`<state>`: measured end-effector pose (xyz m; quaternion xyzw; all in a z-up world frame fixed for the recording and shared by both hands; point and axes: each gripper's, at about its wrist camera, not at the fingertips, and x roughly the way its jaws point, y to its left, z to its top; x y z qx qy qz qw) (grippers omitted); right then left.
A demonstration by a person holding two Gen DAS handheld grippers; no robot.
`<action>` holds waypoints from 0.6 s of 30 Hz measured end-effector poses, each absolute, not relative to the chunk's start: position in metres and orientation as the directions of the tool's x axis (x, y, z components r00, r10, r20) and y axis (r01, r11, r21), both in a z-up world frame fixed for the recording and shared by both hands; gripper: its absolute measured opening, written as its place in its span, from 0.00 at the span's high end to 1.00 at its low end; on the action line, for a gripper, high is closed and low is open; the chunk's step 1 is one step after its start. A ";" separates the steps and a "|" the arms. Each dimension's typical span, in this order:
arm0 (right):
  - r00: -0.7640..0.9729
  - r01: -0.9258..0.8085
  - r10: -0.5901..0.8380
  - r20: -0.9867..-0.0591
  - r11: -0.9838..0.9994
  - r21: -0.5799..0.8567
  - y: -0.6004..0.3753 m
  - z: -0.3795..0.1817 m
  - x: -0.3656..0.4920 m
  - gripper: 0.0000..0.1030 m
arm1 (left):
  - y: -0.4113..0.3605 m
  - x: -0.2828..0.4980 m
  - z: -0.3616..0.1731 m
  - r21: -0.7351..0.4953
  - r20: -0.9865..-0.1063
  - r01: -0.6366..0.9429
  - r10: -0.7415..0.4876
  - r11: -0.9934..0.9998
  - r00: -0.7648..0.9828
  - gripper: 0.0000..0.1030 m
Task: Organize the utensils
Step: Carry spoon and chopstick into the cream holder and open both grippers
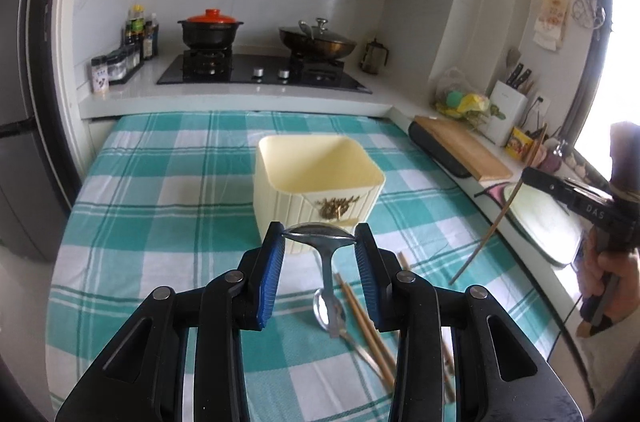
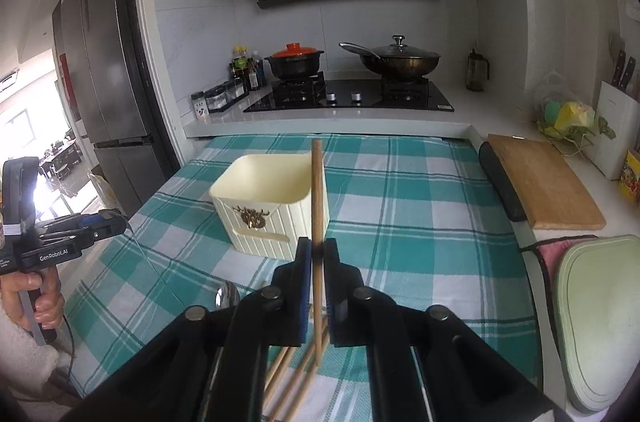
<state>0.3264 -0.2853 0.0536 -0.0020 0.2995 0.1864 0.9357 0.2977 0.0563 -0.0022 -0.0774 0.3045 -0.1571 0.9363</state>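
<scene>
Checked teal cloth (image 1: 168, 182) covers the table; left gripper (image 1: 319, 236) clamps a spoon (image 1: 320, 236), right gripper (image 2: 317, 251) pinches a chopstick (image 2: 317, 190). Both probably go next into the cream holder (image 1: 316, 182) just ahead.

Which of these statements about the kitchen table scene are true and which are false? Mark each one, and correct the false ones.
1. The left claw grips a metal spoon by its bowl. True.
2. The right claw is empty. False: it is shut on a wooden chopstick.
3. The cream container already holds utensils. False: its inside looks empty.
4. More chopsticks lie on the checked cloth. True.
5. The pot on the stove has a blue lid. False: the pot lid is orange-red.
</scene>
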 end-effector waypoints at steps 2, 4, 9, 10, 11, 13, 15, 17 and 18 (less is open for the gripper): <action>0.779 -0.359 0.356 -0.515 0.928 0.098 -0.276 0.075 0.341 0.94 | 0.059 0.314 0.023 -0.253 -0.512 0.260 -0.357 0.932 0.781 0.65; 0.798 -0.370 0.368 -0.476 0.924 0.094 -0.265 0.096 0.360 0.94 | 0.059 0.330 0.049 -0.241 -0.474 0.267 -0.353 0.933 0.806 0.65; 0.840 -0.382 0.385 -0.382 0.920 0.086 -0.238 0.125 0.404 0.94 | 0.053 0.376 0.088 -0.214 -0.376 0.245 -0.312 0.945 0.873 0.65; 0.842 -0.384 0.389 -0.373 0.919 0.090 -0.233 0.124 0.413 0.94 | 0.052 0.386 0.089 -0.209 -0.360 0.233 -0.296 0.950 0.885 0.65; 0.842 -0.386 0.394 -0.369 0.917 0.099 -0.228 0.121 0.423 0.94 | 0.050 0.398 0.087 -0.205 -0.356 0.219 -0.281 0.954 0.891 0.65; 0.821 -0.388 0.402 -0.405 0.914 0.120 -0.218 0.106 0.444 0.94 | 0.046 0.422 0.075 -0.204 -0.387 0.199 -0.265 0.959 0.883 0.65; 0.783 -0.389 0.407 -0.470 0.910 0.141 -0.208 0.085 0.463 0.94 | 0.043 0.446 0.053 -0.224 -0.458 0.187 -0.273 0.956 0.846 0.65; 0.729 -0.395 0.415 -0.543 0.904 0.161 -0.198 0.063 0.477 0.94 | 0.040 0.465 0.026 -0.240 -0.540 0.177 -0.283 0.954 0.793 0.65; 0.704 -0.393 0.413 -0.578 0.904 0.167 -0.195 0.050 0.483 0.94 | 0.038 0.473 0.012 -0.241 -0.578 0.173 -0.284 0.955 0.765 0.65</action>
